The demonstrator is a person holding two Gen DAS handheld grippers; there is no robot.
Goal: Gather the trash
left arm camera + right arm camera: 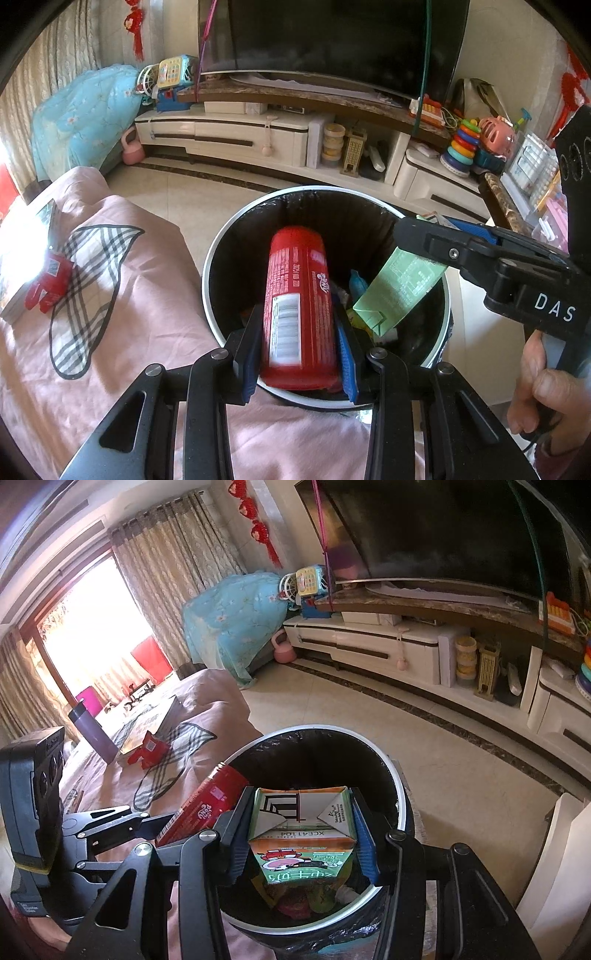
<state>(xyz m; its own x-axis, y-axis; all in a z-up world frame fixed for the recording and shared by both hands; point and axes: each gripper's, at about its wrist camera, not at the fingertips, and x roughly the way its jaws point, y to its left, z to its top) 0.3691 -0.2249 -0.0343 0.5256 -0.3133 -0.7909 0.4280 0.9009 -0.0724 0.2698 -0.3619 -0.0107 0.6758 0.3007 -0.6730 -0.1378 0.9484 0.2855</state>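
Left wrist view first: left gripper [299, 347] clamped on a red cylindrical canister [297, 306], held tilted over the mouth of the round bin [212, 280], lined with a black bag. Inside the bin, scraps of wrappers, a blue bit among them, too jumbled to name. At right, the right gripper [413, 236] pinching a green carton [399, 291] above the same opening, a hand [539, 391] below on its handle. On the pink cover [122, 288] to the left, a small red packet [50, 282] still lying out.

Right wrist view next: right gripper [301, 834] closed on the green carton [301, 834], folded bottom facing up, just over the bin [404, 808]. Beneath it, possibly pink and green packaging, blurred. Red canister [207, 801] poking in from the left, gripped by the left gripper [155, 821]. Red packet [149, 751] on the cover beside a purple flask [90, 733].
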